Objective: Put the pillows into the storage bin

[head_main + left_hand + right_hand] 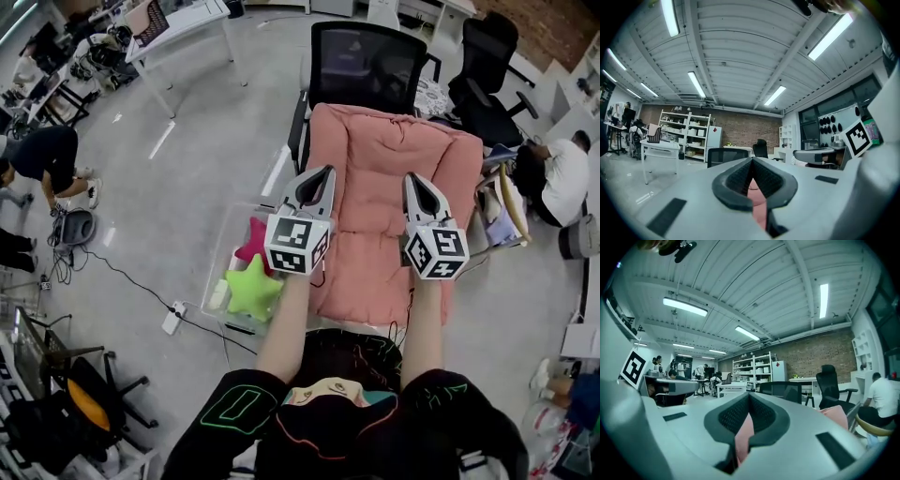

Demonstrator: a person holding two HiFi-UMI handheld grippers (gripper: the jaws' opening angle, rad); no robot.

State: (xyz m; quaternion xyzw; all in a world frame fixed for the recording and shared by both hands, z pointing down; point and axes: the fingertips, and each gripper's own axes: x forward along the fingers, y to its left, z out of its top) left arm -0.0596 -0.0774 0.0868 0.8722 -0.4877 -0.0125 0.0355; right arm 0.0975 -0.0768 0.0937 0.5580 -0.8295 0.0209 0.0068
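A clear bin (214, 267) sits on the floor at the left, with a green star pillow (251, 289) and a red one (253, 242) inside. Just right of it, the left gripper (328, 171) has its fingers (736, 180) clamped on a big pink pillow (375, 187) – pink cloth shows between them. The right gripper (411, 176) pinches the same pillow, fingers (764, 416) shut on a fold of it. The pillow hangs between both grippers, in front of a black chair (366, 66) and outside the bin.

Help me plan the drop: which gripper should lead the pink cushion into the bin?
Probably left. The left gripper and right gripper both pinch the cushion, but the left is nearer the bin.
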